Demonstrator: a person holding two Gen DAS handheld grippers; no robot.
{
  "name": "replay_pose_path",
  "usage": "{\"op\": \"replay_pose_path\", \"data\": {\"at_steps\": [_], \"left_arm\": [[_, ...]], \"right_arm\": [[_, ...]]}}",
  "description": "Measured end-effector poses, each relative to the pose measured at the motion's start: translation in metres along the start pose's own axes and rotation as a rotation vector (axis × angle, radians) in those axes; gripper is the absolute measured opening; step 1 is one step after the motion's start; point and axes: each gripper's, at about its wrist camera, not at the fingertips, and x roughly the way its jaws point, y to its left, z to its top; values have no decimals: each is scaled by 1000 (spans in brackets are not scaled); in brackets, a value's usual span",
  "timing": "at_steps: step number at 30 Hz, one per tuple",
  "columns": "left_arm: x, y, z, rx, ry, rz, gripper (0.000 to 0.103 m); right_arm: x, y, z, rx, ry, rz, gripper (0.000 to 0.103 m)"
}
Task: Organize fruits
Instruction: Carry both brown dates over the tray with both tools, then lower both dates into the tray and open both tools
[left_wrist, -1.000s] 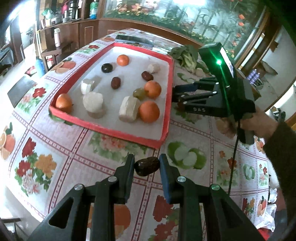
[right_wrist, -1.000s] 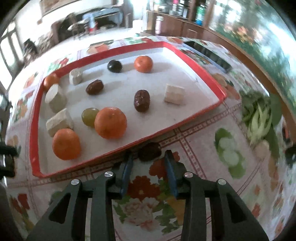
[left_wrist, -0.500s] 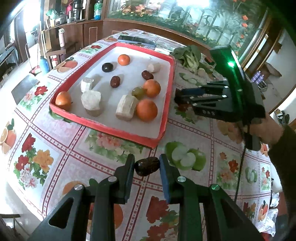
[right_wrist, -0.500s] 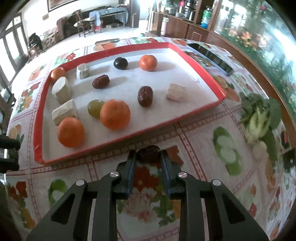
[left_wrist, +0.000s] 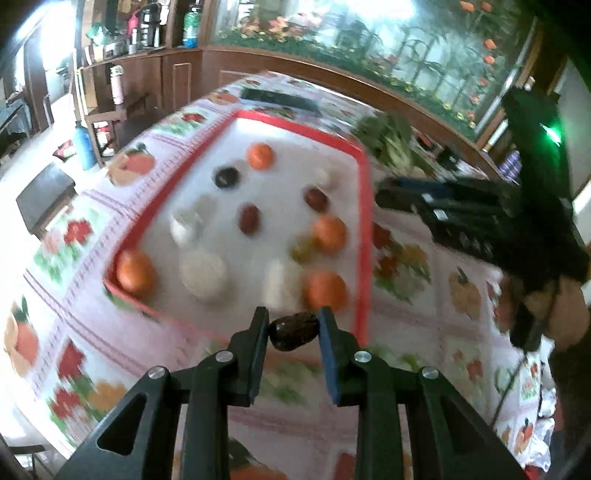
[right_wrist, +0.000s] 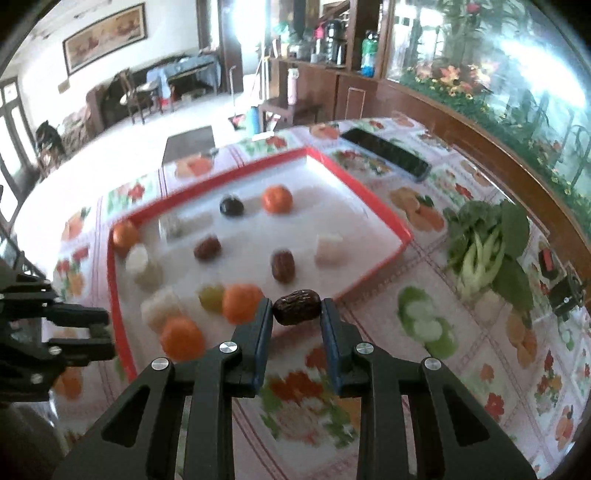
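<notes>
My left gripper is shut on a dark brown date and holds it above the near right corner of the red-rimmed white tray. My right gripper is shut on another dark date, lifted over the tray's near edge. The tray holds several oranges, red dates, a green grape, a dark plum and pale white chunks. The right gripper shows in the left wrist view, the left gripper in the right wrist view.
The table has a fruit-print cloth. Leafy greens lie right of the tray. A black remote-like object lies beyond the tray. A wooden ledge runs behind.
Both grippers have lifted with their dates. The right gripper closed on its date and raised it off the cloth; both views now look from higher and are blurred.
</notes>
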Motion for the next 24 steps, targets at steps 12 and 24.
{"op": "replay_pose_path", "data": {"at_steps": [12, 24], "left_arm": [[52, 55, 78, -33, -12, 123, 30], [84, 67, 82, -31, 48, 146, 30]], "right_arm": [[68, 24, 34, 70, 44, -14, 25], [99, 36, 36, 54, 123, -86, 29]]}}
